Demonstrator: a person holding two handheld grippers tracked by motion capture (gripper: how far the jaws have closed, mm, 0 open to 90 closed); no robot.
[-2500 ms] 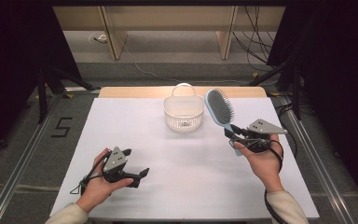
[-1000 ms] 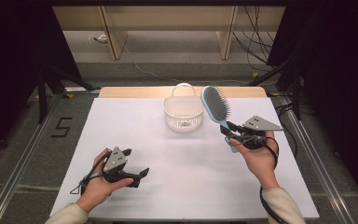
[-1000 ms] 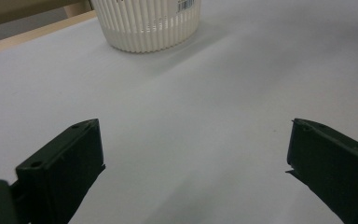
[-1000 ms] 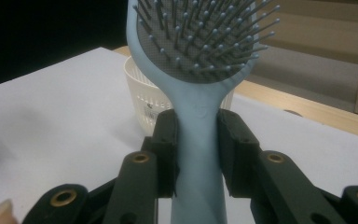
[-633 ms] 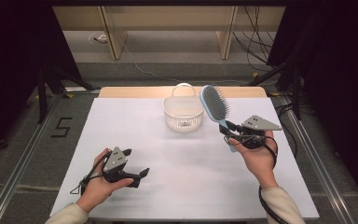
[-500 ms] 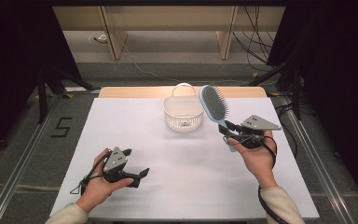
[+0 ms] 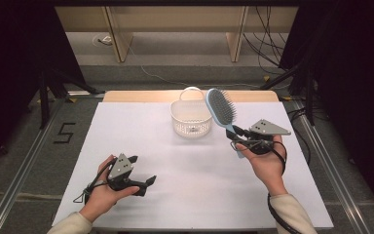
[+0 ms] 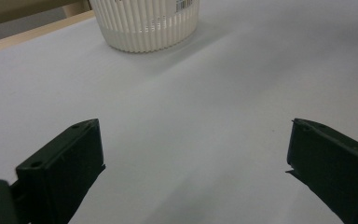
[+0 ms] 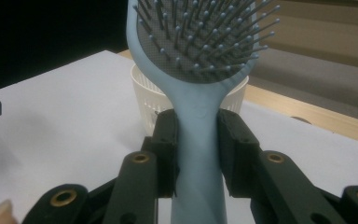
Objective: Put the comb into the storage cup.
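Observation:
A light blue hairbrush (image 7: 221,108) with dark bristles is held up off the table, its head tilted toward the white ribbed basket (image 7: 191,118). My right gripper (image 7: 237,132) is shut on the brush's handle (image 9: 197,140), both pads pressing its sides. In the right gripper view the brush head (image 9: 200,37) stands in front of the basket (image 9: 145,100). My left gripper (image 7: 143,171) rests low on the white table near the front left, open with nothing between its jaws. In the left gripper view the basket (image 8: 144,23) lies ahead of it.
The white table top (image 7: 185,161) ends in a wooden strip (image 7: 136,96) at the far edge. Metal rails (image 7: 24,156) run along both sides, and cables lie on the floor beyond.
The right gripper has swung the brush head left, toward the basket, and lifted it slightly. The left gripper has stayed still.

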